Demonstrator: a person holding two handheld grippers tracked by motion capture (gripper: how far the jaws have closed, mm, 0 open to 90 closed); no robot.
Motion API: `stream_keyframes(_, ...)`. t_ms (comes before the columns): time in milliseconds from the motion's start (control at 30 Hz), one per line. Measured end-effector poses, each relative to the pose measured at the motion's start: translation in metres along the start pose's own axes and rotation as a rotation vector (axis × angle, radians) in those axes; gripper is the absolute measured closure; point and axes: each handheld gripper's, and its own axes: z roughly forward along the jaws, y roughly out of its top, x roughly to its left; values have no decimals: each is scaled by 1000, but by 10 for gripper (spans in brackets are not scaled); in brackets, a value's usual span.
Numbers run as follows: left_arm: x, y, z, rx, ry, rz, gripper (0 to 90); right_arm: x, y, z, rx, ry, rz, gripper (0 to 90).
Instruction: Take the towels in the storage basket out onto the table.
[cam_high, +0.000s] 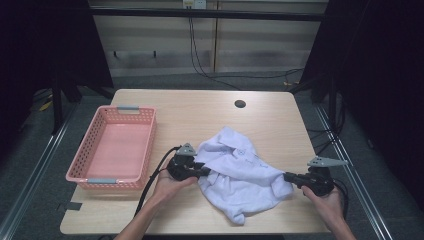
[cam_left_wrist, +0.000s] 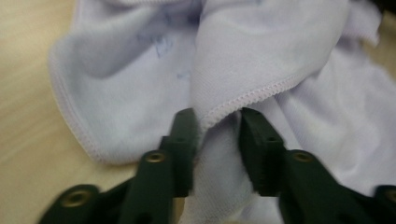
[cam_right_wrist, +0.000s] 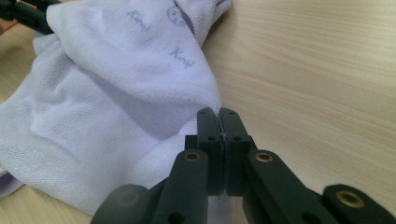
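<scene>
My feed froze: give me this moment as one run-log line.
left gripper: open around hem of white terry cloth | right gripper: shut on cloth's corner | pink plastic basket: empty, left on wooden table

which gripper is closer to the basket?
Left. The left gripper works at the cloth's near edge, just right of the basket; the right gripper is across the cloth.

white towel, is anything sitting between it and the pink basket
Nothing visible: bare wooden table lies between the crumpled white cloth towel and the pink plastic mesh basket, apart from the left gripper at the towel's near edge.
</scene>
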Motion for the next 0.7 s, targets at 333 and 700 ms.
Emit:
stream_keyframes(333,14,18,8,54,13,-21,651,2,9,1,-20,27,-4,890)
stream_keyframes(700,10,12,14,32,7,26,823,-1,7,2,-13,33,6,888)
